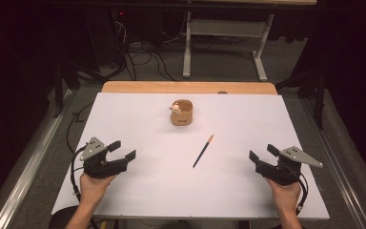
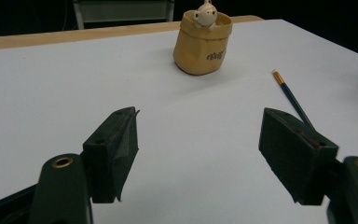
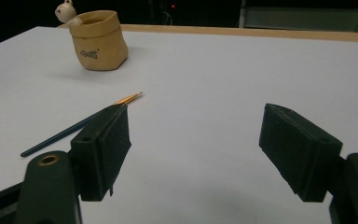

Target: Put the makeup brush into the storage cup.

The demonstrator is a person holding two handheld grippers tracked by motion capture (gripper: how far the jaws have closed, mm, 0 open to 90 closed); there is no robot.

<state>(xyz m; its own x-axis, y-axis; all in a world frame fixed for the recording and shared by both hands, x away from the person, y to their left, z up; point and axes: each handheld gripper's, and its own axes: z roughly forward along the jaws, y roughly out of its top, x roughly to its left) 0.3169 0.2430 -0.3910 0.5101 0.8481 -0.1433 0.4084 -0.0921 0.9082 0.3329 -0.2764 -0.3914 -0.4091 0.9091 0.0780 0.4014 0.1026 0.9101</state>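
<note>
Near the middle of the white surface [image 1: 138,191], the paintbrush [image 1: 203,151] lay flat and alone, its orange-tipped end toward the tan pouch [image 1: 182,113], well apart from both of your hands and a little nearer your right. That open spot probably left you room to come at it from either side. The pouch stood upright farther back, mouth open as if to receive the brush, with a small pale figure [image 2: 205,15] at its rim. You held the left gripper [image 1: 123,150] and the right gripper [image 1: 262,152] low over the near corners, fingers spread wide on nothing. The print on the pouch was too small to read, and the pouch's inside was hidden.
</note>
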